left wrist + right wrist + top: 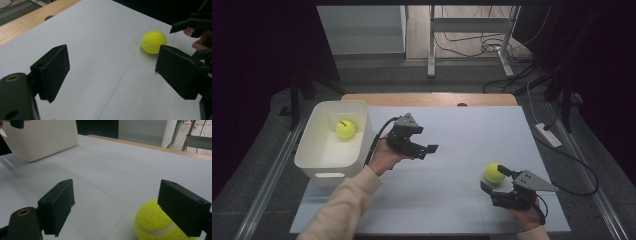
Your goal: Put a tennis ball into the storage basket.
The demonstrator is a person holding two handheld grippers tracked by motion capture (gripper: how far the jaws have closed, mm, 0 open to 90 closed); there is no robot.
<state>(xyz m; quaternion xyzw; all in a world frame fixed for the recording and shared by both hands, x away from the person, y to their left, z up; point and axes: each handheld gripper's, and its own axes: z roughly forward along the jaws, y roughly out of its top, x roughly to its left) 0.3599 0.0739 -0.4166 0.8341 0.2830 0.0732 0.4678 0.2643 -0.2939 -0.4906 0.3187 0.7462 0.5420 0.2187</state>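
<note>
Left gripper (426, 141): fingers apart, empty | right gripper (494, 180): fingers apart around tennis ball (494, 173), not clamped

Even overhead light brightens the white table (452, 130); the surrounding room falls into darkness at both sides. Shadows are faint. Near jaws in the gripper views look slightly soft.

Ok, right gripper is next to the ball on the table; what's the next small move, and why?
Probably shift the right gripper sideways to centre the tennis ball between its jaws, then close. In the right gripper view the jaws are open and the ball lies off-centre, partly behind one jaw. The bin already holds one ball.
</note>
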